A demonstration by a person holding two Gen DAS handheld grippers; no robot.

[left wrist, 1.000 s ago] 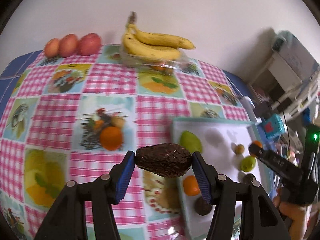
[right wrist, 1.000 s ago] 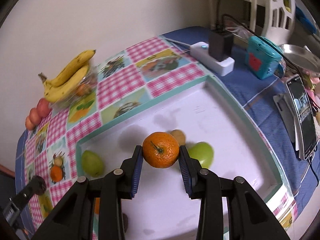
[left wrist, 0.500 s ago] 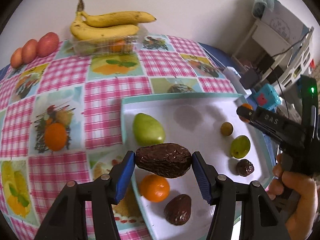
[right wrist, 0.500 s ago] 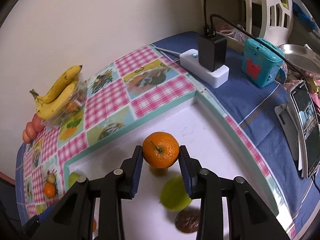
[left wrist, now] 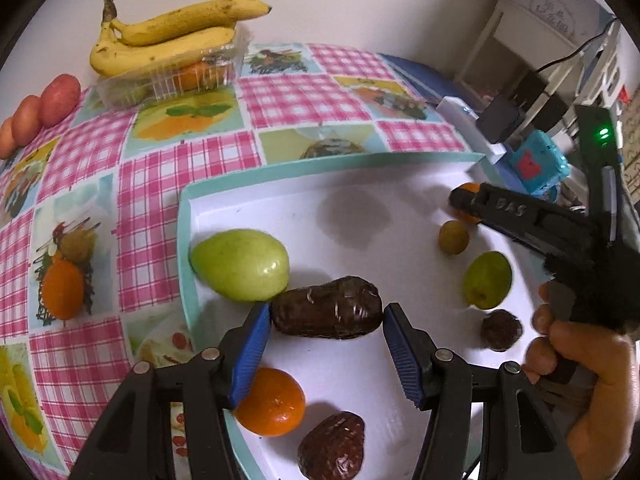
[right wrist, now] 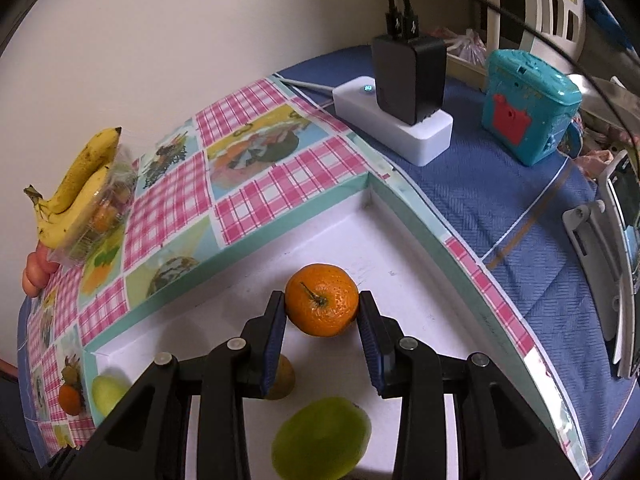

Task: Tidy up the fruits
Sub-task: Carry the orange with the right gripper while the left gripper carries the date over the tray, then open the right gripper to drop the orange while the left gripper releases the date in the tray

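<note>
My left gripper [left wrist: 327, 316] is shut on a dark brown wrinkled fruit [left wrist: 326, 313], held over the white tray [left wrist: 360, 196] with a teal rim. On the tray lie a large green fruit [left wrist: 240, 264], an orange [left wrist: 270, 402], another brown fruit [left wrist: 332, 446], a small green fruit [left wrist: 487, 279], a small brown one [left wrist: 501, 329] and a yellowish one [left wrist: 453, 237]. My right gripper [right wrist: 322, 312] is shut on an orange mandarin [right wrist: 322, 304], low over the tray's far right corner [right wrist: 368, 184]. It also shows in the left wrist view [left wrist: 464, 200].
Bananas [left wrist: 168, 40] lie on a clear plastic box [left wrist: 172, 80] at the back of the checked tablecloth, with red fruits [left wrist: 40, 108] to their left. A white power strip with a charger [right wrist: 400, 120], a teal toy [right wrist: 528, 104] and a phone stand [right wrist: 600, 280] lie right of the tray.
My left gripper has moved right and closer over the tray with the brown fruit. My right gripper has carried the mandarin toward the tray's far right corner and lower.
</note>
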